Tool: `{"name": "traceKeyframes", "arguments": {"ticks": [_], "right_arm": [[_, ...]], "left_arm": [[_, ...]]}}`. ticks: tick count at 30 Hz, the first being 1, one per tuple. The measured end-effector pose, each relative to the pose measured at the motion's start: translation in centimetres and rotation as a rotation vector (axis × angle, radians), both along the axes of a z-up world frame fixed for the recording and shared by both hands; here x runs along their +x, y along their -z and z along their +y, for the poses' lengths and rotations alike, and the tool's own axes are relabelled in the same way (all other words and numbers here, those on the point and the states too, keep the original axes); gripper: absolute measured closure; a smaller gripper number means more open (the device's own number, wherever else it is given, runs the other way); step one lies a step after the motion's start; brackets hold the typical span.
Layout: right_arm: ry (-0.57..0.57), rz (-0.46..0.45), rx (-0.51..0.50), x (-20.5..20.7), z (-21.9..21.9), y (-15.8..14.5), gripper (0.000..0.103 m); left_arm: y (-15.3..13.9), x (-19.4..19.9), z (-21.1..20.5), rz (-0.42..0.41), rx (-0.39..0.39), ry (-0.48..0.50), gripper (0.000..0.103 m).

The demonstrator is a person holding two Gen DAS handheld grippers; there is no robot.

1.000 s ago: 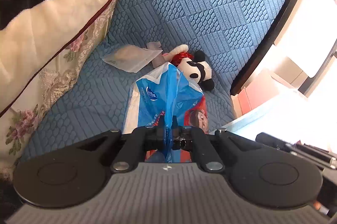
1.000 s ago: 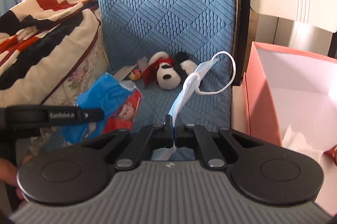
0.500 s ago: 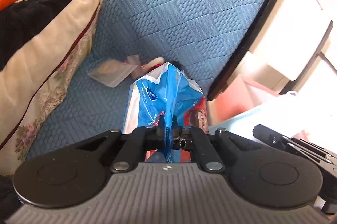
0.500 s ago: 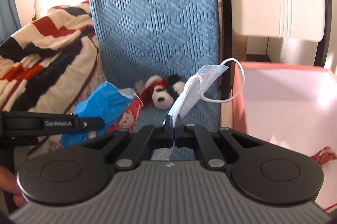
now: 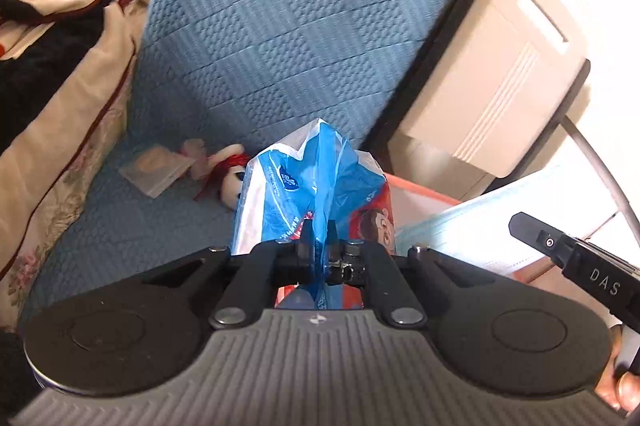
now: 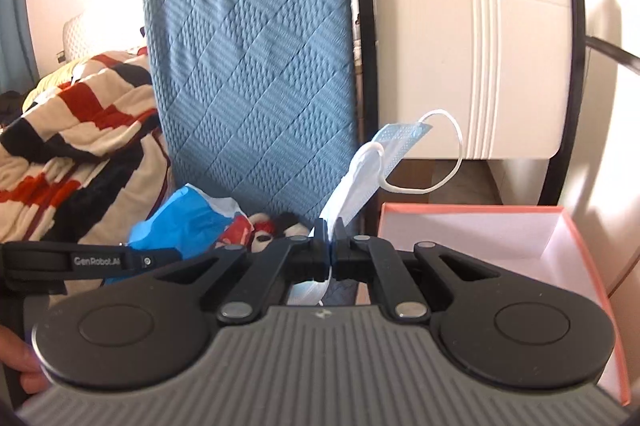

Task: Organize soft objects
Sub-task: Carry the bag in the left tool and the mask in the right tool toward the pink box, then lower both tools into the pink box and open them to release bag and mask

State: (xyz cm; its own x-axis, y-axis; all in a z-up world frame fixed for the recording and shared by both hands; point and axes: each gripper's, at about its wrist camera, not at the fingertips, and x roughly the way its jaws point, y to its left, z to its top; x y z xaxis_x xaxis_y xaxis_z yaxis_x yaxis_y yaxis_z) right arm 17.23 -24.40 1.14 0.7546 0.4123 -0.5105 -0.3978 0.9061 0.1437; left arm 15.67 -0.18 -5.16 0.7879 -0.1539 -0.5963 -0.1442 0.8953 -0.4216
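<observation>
left gripper (image 5: 318, 232): clamped on crinkled blue plastic tissue pack (image 5: 316, 182), frame centre | right gripper (image 6: 329, 230): clamped on pale-blue pleated face mask (image 6: 372, 166) | likely destination: pink-rimmed cardboard box (image 6: 472, 214), lower right

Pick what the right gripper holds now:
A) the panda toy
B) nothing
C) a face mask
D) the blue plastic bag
C: the right gripper is shut on the face mask, whose ear loop hangs free; the bag is in the left gripper.
</observation>
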Motion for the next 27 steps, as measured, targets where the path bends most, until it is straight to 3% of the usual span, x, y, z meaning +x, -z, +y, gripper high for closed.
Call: {"name": "traceKeyframes", "arguments": {"ticks": [8,14,27], "right_arm": [[0.028,-0.021,-0.003,1.0,-4.2,-2.6,0.098],[0.063,-0.022,-0.012,1.7,-7.2,-2.8,0.098],[0.123,0.077,-0.055,2.8,-12.1,2.4,0.098]], "left_arm": [[-2.4,1.1,-4.5,-0.021,-0.007,0.051,0.099],[-3.0,2.7,-7.7,-0.031,-0.016,0.093,0.099],[0.0,4.5,-13.7,0.017,-0.028,0.167,0.099]]}}
